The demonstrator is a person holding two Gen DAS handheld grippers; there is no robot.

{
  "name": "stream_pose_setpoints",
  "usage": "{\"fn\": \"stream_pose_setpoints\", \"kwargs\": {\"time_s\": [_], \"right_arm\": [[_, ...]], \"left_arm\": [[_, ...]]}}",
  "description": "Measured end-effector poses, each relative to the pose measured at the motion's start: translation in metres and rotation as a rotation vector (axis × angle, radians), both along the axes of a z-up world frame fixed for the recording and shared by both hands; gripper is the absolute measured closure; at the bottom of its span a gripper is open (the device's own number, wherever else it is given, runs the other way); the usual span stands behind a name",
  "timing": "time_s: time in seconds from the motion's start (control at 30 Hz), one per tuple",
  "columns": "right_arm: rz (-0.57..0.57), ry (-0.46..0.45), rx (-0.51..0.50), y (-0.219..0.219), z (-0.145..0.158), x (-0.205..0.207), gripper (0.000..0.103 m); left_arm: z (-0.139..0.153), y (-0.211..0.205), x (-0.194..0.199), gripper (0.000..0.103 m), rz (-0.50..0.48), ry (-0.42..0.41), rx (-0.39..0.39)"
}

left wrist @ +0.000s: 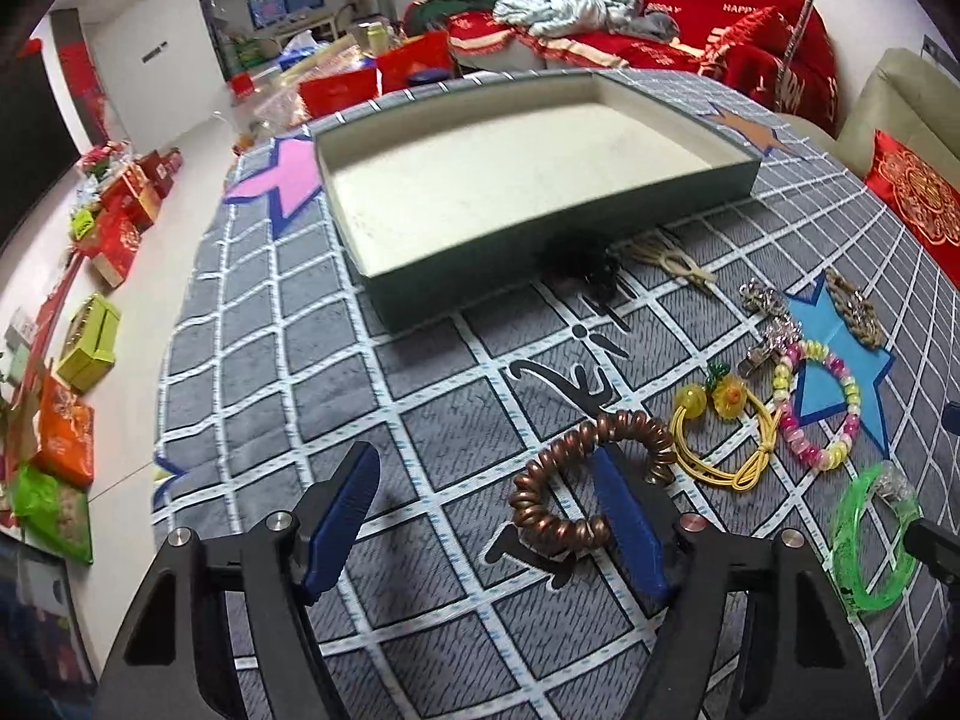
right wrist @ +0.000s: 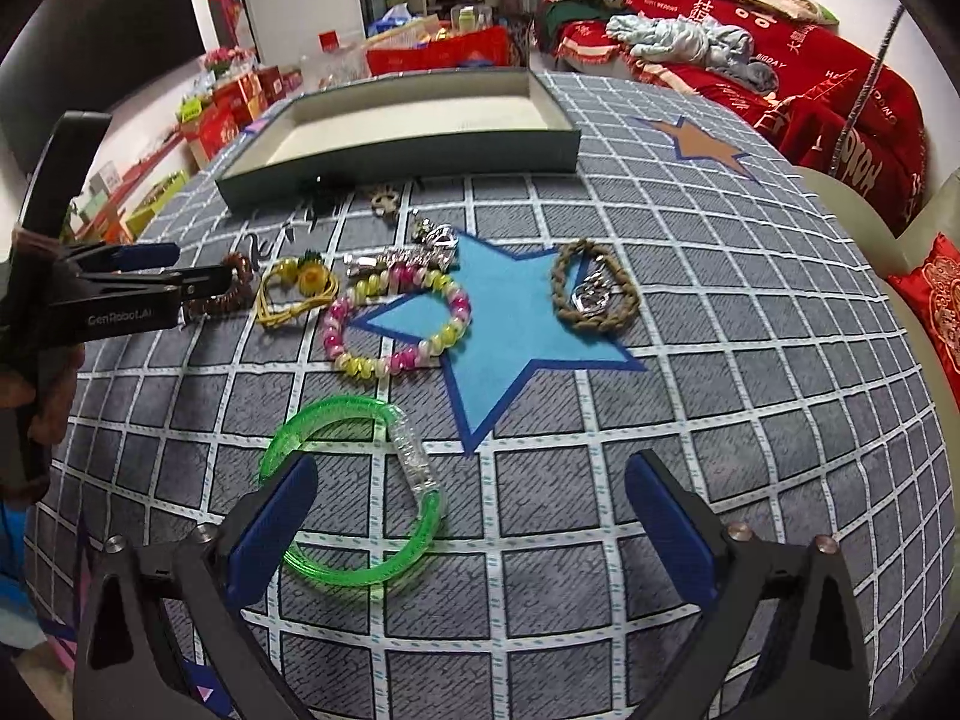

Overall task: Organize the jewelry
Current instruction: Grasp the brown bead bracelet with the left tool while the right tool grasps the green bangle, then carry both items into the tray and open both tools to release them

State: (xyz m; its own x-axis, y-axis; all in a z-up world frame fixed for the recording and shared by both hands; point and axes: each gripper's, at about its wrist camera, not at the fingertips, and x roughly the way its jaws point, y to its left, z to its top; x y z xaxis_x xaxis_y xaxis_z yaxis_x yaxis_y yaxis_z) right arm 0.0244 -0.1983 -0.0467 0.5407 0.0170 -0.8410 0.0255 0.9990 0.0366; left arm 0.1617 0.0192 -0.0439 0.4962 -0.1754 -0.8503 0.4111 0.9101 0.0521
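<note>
Jewelry lies spread out on a gray checked cloth [left wrist: 372,420], and the job looks like it is just starting, because the big green box [left wrist: 558,252] in the upper middle of the left wrist view has nothing in it yet.

Left gripper [left wrist: 486,516] is spread wide at the bottom of its view. A brown coil hair tie [left wrist: 591,474] sits right at its right-hand finger, and that finger pokes through the ring. The other finger is well apart from it. I think this is the first thing to be picked up. The next move would be to squeeze the fingers together on one side of the coil, lift it, and carry it up to the box.

Right gripper [right wrist: 474,516] is spread wide too, at the bottom of its view. A green bangle [right wrist: 360,480] lies just by its left-hand finger, partly between the two fingers. It is not held.

More pieces wait in the middle of the right wrist view: a yellow hair tie [right wrist: 294,294], a pink and yellow bead bracelet [right wrist: 396,324] and a braided bracelet [right wrist: 594,288] on the blue star [right wrist: 516,336].
</note>
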Motion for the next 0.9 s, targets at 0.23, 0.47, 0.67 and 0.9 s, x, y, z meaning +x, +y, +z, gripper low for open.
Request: {"fn": "stream_pose_setpoints", "kwargs": {"time_s": [0.23, 0.47, 0.67, 0.9], "right_arm": [[0.01, 0.064, -0.028, 0.011, -0.01, 0.009, 0.037], [0.032, 0.066, -0.016, 0.017, -0.008, 0.01, 0.086], [0.012, 0.042, 0.019, 0.01, 0.001, 0.01, 0.092], [0.0, -0.016, 0.108, -0.004, 0.029, 0.025, 0.092]], "left_arm": [[-0.002, -0.011, -0.003, 0.026, -0.051, -0.002, -0.013], [-0.001, -0.024, -0.014, 0.074, -0.123, -0.015, -0.012], [0.004, -0.014, -0.015, 0.074, -0.079, 0.019, -0.099], [0.025, -0.008, -0.018, 0.074, -0.064, 0.005, -0.167]]}}
